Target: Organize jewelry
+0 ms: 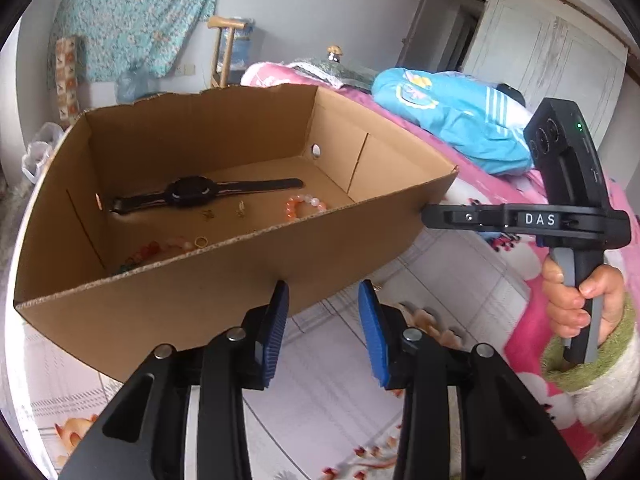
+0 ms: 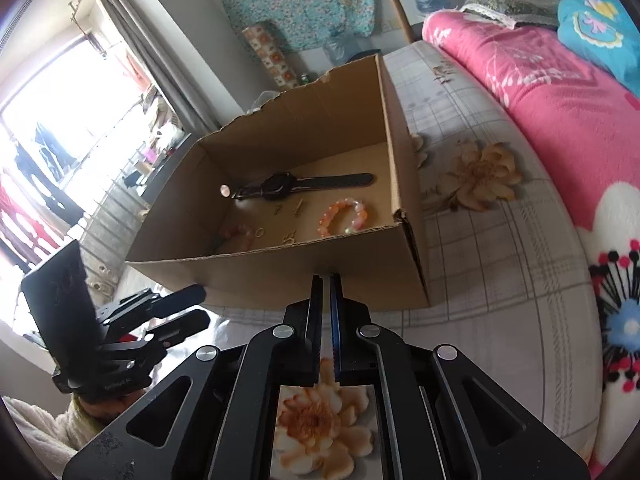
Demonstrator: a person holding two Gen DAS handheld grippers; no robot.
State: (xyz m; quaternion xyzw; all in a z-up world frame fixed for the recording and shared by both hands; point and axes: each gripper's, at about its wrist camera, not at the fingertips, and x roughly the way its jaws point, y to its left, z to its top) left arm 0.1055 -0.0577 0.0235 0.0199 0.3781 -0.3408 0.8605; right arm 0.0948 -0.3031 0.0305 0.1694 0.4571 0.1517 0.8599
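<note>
Most of the jewelry appears already gathered in the cardboard box (image 1: 200, 312) on the bed (image 2: 500, 280): a black watch (image 1: 192, 194), an orange bead bracelet (image 1: 304, 208), a second bead strand (image 1: 160, 250), a gold ring (image 1: 201, 242) and some small gold pieces (too small to identify). No loose pieces show on the bed, so little seems left. The watch lies flat, its strap running lengthwise along the box's far wall. The left hand-held gripper (image 1: 323, 296) is partly open and empty; the right hand-held gripper (image 2: 328, 280) is nearly closed on nothing.
</note>
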